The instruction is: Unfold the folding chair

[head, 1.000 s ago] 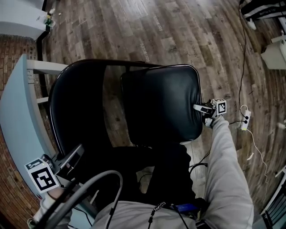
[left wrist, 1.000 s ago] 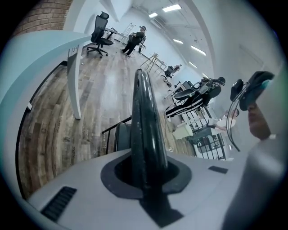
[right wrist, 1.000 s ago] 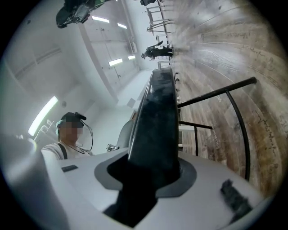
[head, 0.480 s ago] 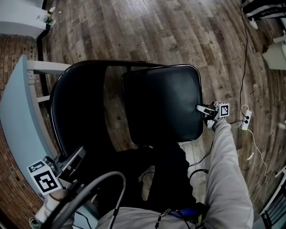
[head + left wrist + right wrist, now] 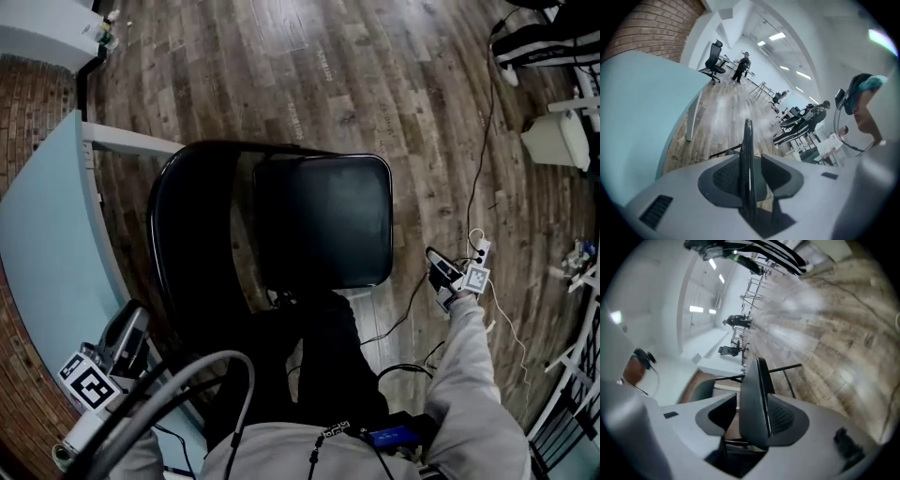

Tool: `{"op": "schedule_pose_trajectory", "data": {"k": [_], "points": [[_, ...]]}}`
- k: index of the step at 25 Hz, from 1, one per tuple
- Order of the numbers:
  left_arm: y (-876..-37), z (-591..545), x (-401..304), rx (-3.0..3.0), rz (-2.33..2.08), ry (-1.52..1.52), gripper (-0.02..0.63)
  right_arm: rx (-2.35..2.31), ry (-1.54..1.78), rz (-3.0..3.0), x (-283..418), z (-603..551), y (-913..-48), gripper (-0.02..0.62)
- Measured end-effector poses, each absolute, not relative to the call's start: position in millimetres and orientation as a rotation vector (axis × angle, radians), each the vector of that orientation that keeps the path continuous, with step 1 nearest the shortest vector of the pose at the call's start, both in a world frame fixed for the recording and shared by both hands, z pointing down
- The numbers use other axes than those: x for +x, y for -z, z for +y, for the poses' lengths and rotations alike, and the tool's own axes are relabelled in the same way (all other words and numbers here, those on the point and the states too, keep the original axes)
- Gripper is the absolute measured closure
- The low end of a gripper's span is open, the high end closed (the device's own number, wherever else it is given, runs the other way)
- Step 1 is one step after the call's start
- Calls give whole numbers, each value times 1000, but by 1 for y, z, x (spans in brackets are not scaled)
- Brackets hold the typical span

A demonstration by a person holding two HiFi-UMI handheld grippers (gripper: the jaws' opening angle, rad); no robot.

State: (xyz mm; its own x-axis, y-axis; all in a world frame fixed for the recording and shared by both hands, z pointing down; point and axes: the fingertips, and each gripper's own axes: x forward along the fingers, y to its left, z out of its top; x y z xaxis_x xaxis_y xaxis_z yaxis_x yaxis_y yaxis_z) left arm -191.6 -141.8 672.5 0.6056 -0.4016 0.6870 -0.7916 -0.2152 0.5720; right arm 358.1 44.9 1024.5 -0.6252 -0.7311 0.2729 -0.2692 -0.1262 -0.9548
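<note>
Right gripper (image 5: pixel 437 261) off seat edge since earlier frame, now over wooden floor (image 5: pixel 375 75) near power strip (image 5: pixel 480 248); jaws just been widening, nothing between them. Left gripper (image 5: pixel 131 321) lifted clear of backrest, jaws just been parting (gap seemingly narrow, view edge-on), empty. Folding chair (image 5: pixel 323 220) stands unfolded beside blue table (image 5: pixel 52 216)

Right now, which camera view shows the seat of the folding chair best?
The head view: it sees the whole black seat from above. The left and right gripper views look out over the floor; I cannot make out the seat in either.
</note>
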Motion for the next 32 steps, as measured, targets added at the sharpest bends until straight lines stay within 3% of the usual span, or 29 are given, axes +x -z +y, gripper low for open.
{"op": "schedule_pose_trajectory", "data": {"k": [5, 10, 12, 14, 18, 24, 32], "points": [[-625, -116, -172, 1878, -874, -535, 465, -1562, 1807, 1962, 353, 17, -923, 391], [-539, -116, -179, 1970, -929, -427, 546, -1719, 1624, 2086, 319, -34, -765, 399], [-503, -118, -182, 2029, -953, -337, 596, -1820, 1497, 2140, 310, -52, -694, 464], [-472, -120, -184, 2074, -962, -246, 600, -1899, 1368, 2222, 301, -68, -631, 588], [-434, -122, -191, 2133, -999, -91, 601, -1933, 1150, 2349, 281, -90, -533, 588], [-403, -129, -195, 2206, -1071, 17, 603, -1939, 962, 2372, 260, -98, -459, 588], [-378, -131, -204, 2333, -1222, -53, 603, -1942, 867, 2328, 252, -93, -432, 588]]}}
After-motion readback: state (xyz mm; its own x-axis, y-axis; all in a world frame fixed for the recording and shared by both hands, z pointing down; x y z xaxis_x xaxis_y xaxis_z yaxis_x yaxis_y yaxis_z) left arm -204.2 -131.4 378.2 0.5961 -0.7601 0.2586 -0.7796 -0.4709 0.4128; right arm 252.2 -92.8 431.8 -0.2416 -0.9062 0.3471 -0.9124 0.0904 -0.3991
